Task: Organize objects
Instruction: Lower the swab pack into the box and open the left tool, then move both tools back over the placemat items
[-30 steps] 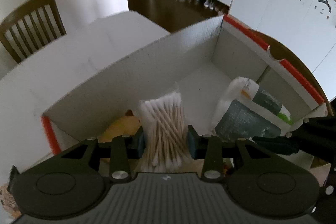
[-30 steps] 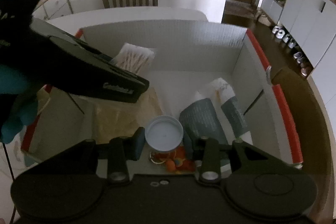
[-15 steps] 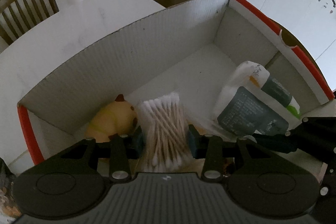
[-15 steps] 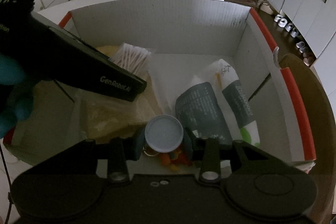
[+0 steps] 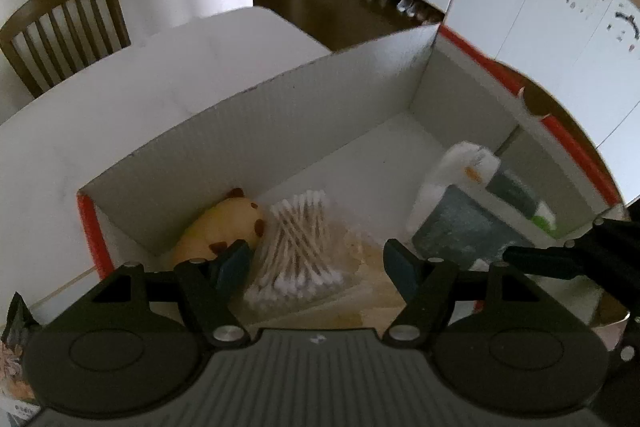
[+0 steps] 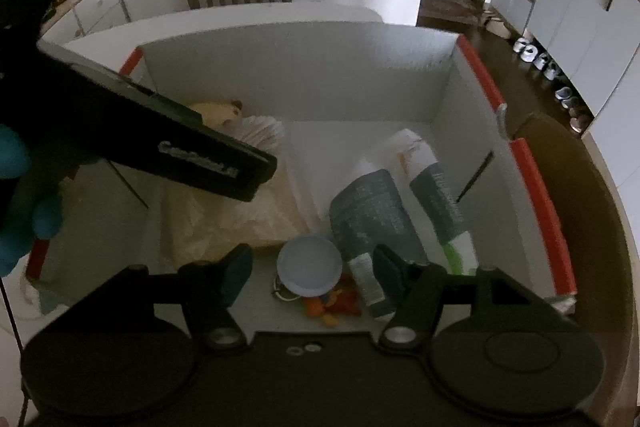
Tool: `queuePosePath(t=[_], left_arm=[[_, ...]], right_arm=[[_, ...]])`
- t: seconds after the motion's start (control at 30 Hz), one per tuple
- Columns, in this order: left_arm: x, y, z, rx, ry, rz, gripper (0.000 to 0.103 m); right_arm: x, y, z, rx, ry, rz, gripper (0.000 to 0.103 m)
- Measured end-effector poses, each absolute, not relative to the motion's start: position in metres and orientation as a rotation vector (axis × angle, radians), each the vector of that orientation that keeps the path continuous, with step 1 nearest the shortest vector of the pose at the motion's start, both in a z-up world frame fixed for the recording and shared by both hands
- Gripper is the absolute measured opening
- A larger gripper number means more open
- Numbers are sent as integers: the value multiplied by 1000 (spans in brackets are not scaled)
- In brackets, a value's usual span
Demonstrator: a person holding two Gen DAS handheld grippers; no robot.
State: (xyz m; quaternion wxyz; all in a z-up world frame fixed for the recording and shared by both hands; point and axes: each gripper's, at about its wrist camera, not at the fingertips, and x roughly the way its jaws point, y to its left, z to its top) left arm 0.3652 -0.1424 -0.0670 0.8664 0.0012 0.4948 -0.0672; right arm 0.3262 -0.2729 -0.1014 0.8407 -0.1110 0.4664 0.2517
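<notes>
A white cardboard box (image 5: pixel 280 131) with red edges holds the objects. A clear pack of cotton swabs (image 5: pixel 296 247) lies on its floor beside a yellow plush toy (image 5: pixel 224 227). My left gripper (image 5: pixel 316 263) hangs over the pack, its jaws opening and neither pad pressing on it. In the right wrist view, a small jar with a pale lid (image 6: pixel 310 265) and orange contents rests on the floor of the box (image 6: pixel 320 75). My right gripper (image 6: pixel 314 267) straddles it, its jaws opening and its pads clear of the lid. Grey-green tubes (image 6: pixel 372 215) lie to the right.
A crinkled clear bag (image 6: pixel 240 215) covers the box floor on the left. The box stands on a white table (image 5: pixel 120 87) with a wooden chair (image 5: pixel 64 27) behind it. The left gripper's body (image 6: pixel 160 143) and a blue-gloved hand (image 6: pixel 16 187) fill the left of the right wrist view.
Both grippers have opened. The left let go of the cotton swab pack, which now lies tilted on the box floor. The right let go of the jar, which rests in the box.
</notes>
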Motion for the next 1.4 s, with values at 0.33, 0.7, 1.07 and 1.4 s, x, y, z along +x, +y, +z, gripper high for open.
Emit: queuePosePath(t=[0.33,0.7,1.07,1.4], left_arm=[[338,-141,-32,-4,944,-164,73],[286,-114,6,-51,841,-202,79],[226,-48,26,-93,783,-168,85],[181,18,17,-124,752,-131,103]], right_arm=[[307,-281,-63,-236,905,542,69],[276,-271,-32,-215,821,551,80],[243,-230,-18,-188,773,584,92],[225,-184,-17,-198,768,602,92]])
